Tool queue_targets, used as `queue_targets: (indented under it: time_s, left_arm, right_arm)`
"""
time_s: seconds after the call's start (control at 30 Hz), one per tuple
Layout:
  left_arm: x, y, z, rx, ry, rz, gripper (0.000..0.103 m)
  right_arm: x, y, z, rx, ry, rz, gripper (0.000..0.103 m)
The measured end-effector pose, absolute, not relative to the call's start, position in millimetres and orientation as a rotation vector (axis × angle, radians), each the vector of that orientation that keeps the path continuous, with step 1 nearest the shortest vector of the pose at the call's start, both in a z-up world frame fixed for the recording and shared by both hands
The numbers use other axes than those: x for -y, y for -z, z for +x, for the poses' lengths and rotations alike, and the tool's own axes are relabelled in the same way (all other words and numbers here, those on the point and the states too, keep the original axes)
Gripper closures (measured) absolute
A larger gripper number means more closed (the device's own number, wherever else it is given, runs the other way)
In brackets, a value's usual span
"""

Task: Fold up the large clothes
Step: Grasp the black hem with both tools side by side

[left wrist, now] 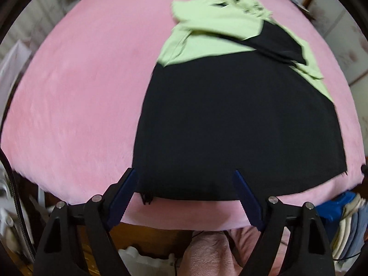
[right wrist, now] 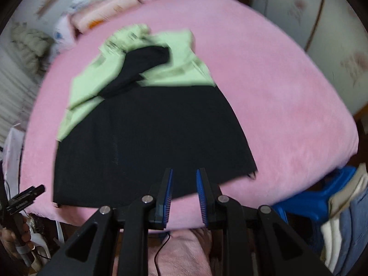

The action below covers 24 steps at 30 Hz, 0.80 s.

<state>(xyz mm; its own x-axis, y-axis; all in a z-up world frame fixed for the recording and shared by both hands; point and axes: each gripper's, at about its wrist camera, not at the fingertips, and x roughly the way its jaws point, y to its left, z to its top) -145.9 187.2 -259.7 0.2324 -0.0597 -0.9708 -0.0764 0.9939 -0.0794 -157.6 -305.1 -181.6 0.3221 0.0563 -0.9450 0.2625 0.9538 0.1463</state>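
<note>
Across most of both views spreads a fuzzy pink blanket (left wrist: 76, 105) w/ a large black cloth garment (left wrist: 234, 126) flat on it, hem at near edge. At far end a pale green garment (left wrist: 216, 32) lies rumpled, partly under the black one. Blue plastic stool (right wrist: 315, 197) sits near right. Left gripper (left wrist: 184, 174) jaws wide apart, empty, above hem; right gripper (right wrist: 184, 172) jaws narrowly apart, empty.

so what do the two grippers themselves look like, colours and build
Both match: black plastic linkage arms with triangular cut-outs and round silver pivot pins. The left gripper has dark navy finger pads with toothed edges; the right gripper has brighter blue ribbed pads. A thin black cable hangs below the right one. No markings are legible.
</note>
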Motion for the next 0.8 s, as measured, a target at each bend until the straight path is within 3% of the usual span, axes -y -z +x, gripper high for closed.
queue_targets:
  time_s: [0.3,0.8]
  left_arm:
    - [-244.4,328.7,-137.1,-1.397,-0.097,-0.295,0.019]
    - [-262.7,351.6,-132.2,-1.404,-0.071,-0.394,0.01]
  right_arm:
    - [373.9,253.2,-144.9,-1.278,0.245,0.419,0.082]
    - [412.4,293.0,-113.3,-1.311,0.202,0.465,0.082]
